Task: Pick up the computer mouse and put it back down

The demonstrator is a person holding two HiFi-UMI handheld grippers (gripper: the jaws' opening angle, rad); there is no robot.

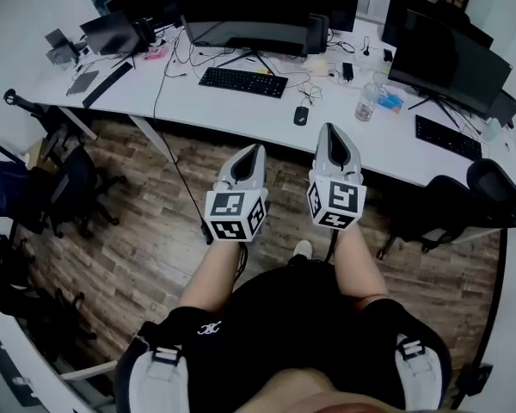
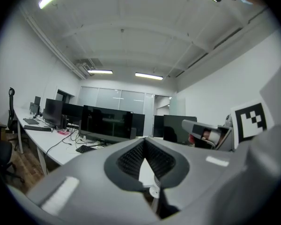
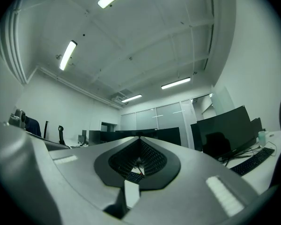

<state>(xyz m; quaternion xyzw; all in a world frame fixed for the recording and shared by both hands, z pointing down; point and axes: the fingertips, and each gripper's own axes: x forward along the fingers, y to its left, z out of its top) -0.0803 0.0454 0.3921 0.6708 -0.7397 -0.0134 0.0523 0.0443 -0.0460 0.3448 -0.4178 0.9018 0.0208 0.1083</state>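
A black computer mouse (image 1: 301,115) lies on the white desk (image 1: 198,106), just right of a black keyboard (image 1: 242,82). I hold both grippers side by side over the wooden floor, short of the desk's front edge and pointing at it. The left gripper (image 1: 257,149) is shut and empty, its tips meeting (image 2: 144,140). The right gripper (image 1: 328,128) is also shut on nothing (image 3: 140,138), and its tip is a little below and right of the mouse. Neither gripper view shows the mouse clearly.
Dark monitors (image 1: 245,15) stand along the desk, with another (image 1: 447,54) and a second keyboard (image 1: 447,136) at the right. A clear cup (image 1: 366,101) stands right of the mouse. Office chairs sit at the left (image 1: 47,188) and right (image 1: 490,188).
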